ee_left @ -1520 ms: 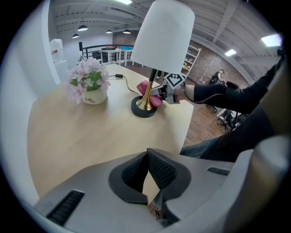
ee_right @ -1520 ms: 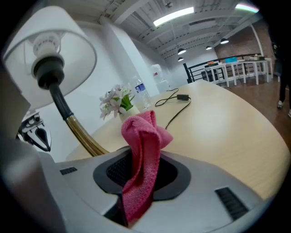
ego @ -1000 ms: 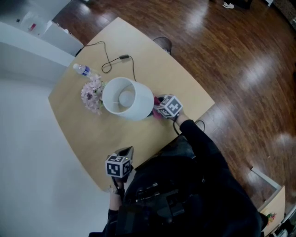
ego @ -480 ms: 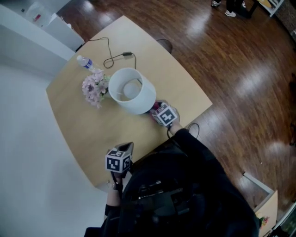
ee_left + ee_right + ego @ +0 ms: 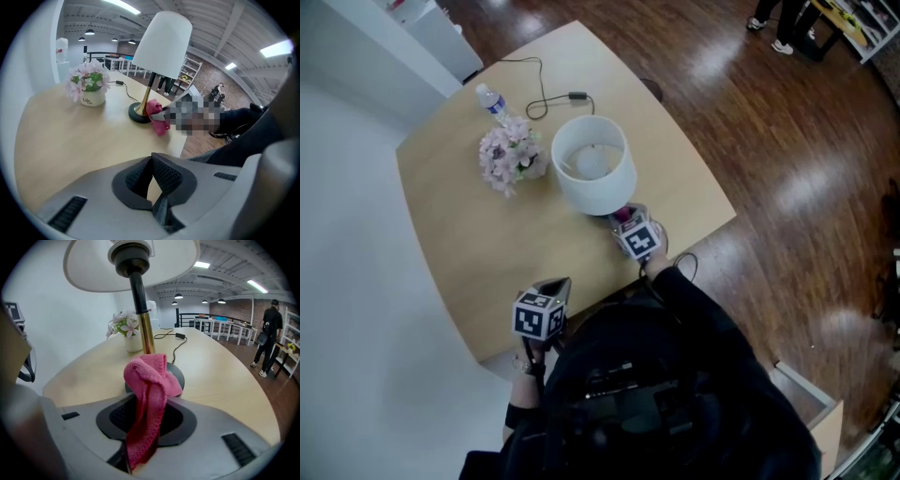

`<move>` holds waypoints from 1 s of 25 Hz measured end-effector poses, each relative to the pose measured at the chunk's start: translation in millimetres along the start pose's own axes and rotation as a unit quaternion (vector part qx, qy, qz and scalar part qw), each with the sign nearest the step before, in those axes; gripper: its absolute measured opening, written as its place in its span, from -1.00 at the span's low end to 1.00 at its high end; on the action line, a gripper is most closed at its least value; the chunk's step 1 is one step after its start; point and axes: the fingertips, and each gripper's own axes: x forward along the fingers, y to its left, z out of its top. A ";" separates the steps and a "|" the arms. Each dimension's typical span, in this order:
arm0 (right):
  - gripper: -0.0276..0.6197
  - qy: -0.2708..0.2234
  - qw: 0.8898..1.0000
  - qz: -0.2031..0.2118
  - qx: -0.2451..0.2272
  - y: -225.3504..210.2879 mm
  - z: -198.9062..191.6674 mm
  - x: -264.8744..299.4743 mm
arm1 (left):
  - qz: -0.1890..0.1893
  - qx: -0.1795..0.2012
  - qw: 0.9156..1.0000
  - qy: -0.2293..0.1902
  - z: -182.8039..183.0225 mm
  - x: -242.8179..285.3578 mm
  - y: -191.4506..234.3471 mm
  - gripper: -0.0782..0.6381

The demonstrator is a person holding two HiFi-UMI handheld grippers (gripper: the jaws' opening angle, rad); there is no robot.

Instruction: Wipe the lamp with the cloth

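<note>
Over the table, head view: a white lamp (image 5: 593,173) stands upright near the middle of a pale wooden table (image 5: 487,253), seen from above into its shade.
Right gripper, head view: the right gripper (image 5: 623,221) points in under the shade from the person's side, its marker cube just clear of the shade's edge.
Cloth, head view: a pink cloth (image 5: 622,214) shows as a small patch between that gripper and the lamp.
Left gripper, head view: the left gripper (image 5: 555,285) is well apart from the lamp, over bare wood near the table edge by the person.
Beyond the lamp, head view: potted flowers (image 5: 511,155) sit just beside the shade, a water bottle (image 5: 492,99) is past them, and a black cord (image 5: 546,89) trails away from the lamp.
Jaws, left gripper view: pressed together, with nothing between them.
Lamp, left gripper view: ahead and well apart; the cloth is bunched at the right side of its dark round base, and the flowers are to the lamp's left.
Jaws, right gripper view: narrow, clamped on the cloth, which stands up in a fold above the pads and hangs down below them.
Lamp, right gripper view: the brass stem (image 5: 143,319) rises just behind the cloth. The cloth's top fold covers part of the base (image 5: 177,373), but whether it touches cannot be told.
Far side, right gripper view: a person (image 5: 267,343) stands on the floor, well to the lamp's right.
</note>
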 end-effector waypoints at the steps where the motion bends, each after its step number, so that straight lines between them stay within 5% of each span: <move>1: -0.55 0.004 1.000 0.001 -0.006 4.8 -0.2 0.2 | -0.001 -0.001 1.000 -0.002 -1.0 0.4 0.8 -0.78; 17: -0.55 0.081 0.988 -0.059 -0.115 39.7 19.6 32.2 | -0.003 -0.065 0.997 -0.046 -23.3 -1.6 20.7 -0.78; 25: -0.56 0.036 0.977 -0.115 -0.175 56.7 53.6 46.5 | 0.003 -0.097 0.993 -0.065 -41.6 -19.4 39.0 -0.78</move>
